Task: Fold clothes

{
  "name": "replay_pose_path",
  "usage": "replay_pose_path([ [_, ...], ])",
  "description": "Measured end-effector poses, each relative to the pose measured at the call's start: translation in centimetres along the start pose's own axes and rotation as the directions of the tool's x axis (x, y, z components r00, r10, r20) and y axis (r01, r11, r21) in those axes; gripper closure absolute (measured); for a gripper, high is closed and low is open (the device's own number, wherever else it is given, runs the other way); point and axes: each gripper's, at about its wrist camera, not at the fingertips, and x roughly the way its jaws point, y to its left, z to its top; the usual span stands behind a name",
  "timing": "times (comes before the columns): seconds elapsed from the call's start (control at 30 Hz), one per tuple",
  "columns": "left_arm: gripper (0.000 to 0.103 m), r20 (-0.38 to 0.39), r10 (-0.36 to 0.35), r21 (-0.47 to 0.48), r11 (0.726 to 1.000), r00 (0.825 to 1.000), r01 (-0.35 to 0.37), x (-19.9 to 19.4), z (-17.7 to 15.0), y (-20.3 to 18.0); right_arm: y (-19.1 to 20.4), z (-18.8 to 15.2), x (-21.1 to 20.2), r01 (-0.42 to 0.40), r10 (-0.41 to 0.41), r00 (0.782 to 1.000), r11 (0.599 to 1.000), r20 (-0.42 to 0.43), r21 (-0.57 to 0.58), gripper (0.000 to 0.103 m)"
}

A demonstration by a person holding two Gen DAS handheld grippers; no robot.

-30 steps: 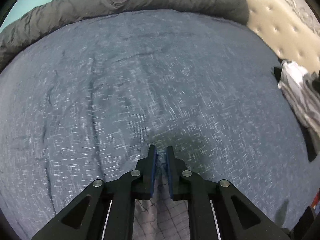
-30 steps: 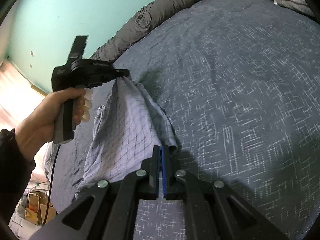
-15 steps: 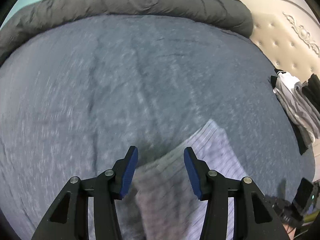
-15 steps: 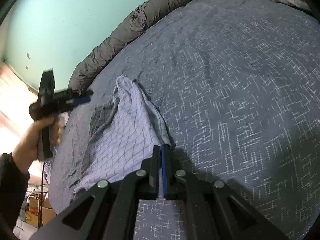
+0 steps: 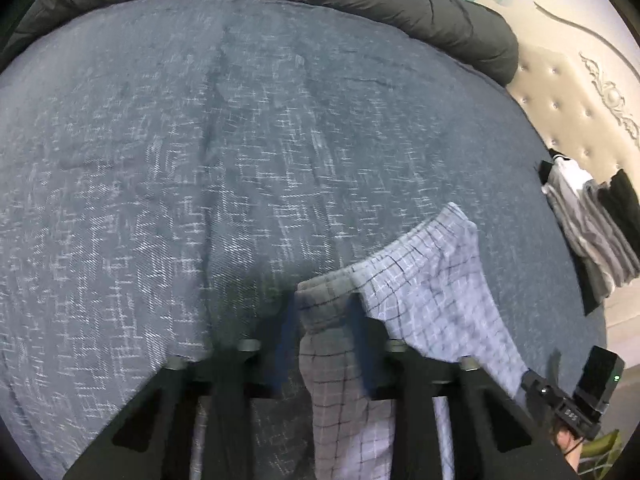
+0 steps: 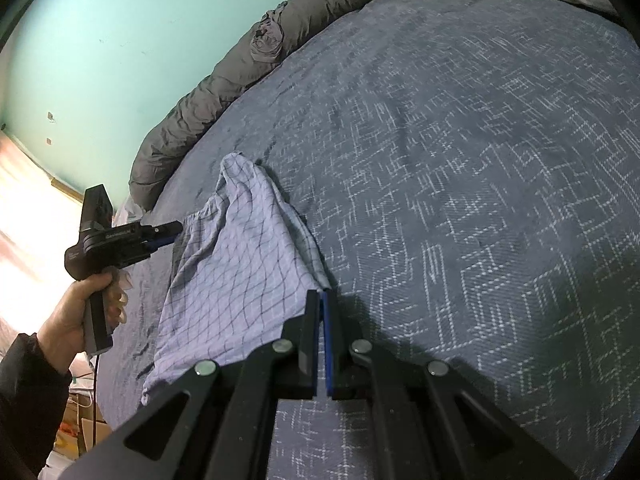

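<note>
A light blue checked garment (image 6: 244,256) lies half lifted on the dark blue bedspread (image 6: 480,200). My right gripper (image 6: 321,300) is shut on its near corner and holds that edge up. My left gripper (image 5: 322,316) is open, its blue-padded fingers (image 5: 286,332) on either side of the garment's (image 5: 432,288) folded edge, blurred by motion. In the right wrist view the left gripper (image 6: 170,232) sits at the garment's left edge, held by a hand.
A rolled grey duvet (image 5: 400,4) lines the bed's far edge. A stack of folded grey, white and black clothes (image 5: 592,224) lies at the right by the cream tufted headboard (image 5: 568,92). A teal wall (image 6: 120,40) stands behind.
My left gripper let go of the garment's corner, opened and pulled back, and now sits low around the garment's edge. My right gripper stays shut on its corner.
</note>
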Motion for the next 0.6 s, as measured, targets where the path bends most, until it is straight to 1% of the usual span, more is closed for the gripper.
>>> replay_pose_path([
  [0.07,0.095,0.003,0.014,-0.001,1.000,1.000,-0.014,0.0,0.2,0.3,-0.1,0.1,0.0,-0.002,0.002,1.000,1.000,0.000,0.003,0.102],
  [0.1,0.103,0.004,0.021,-0.002,1.000,1.000,-0.021,0.0,0.3,0.4,-0.2,0.1,0.0,-0.003,0.003,1.000,1.000,0.000,0.006,0.102],
  [0.3,0.103,0.013,0.069,-0.004,0.998,0.998,-0.069,-0.1,1.0,1.3,-0.7,0.2,-0.5,0.009,-0.009,1.000,1.000,-0.001,0.016,0.101],
  [0.33,0.103,0.011,0.068,-0.006,0.998,0.998,-0.068,-0.1,1.0,1.5,-0.6,0.2,-0.6,0.011,-0.011,1.000,1.000,-0.001,0.015,0.101],
  [0.47,0.103,0.002,0.001,-0.038,0.999,1.000,-0.001,-0.2,0.2,1.8,-0.7,0.2,-0.5,0.015,-0.015,1.000,1.000,-0.004,0.021,0.101],
  [0.53,0.099,0.003,-0.034,-0.050,0.998,0.999,0.034,-0.4,-0.3,1.8,-0.7,0.2,-0.5,0.014,-0.014,1.000,1.000,-0.005,0.021,0.101],
  [0.6,0.096,0.012,-0.054,-0.051,0.997,0.998,0.054,-0.6,-0.7,1.9,-0.7,0.2,-0.5,0.015,-0.015,1.000,1.000,-0.005,0.020,0.101],
])
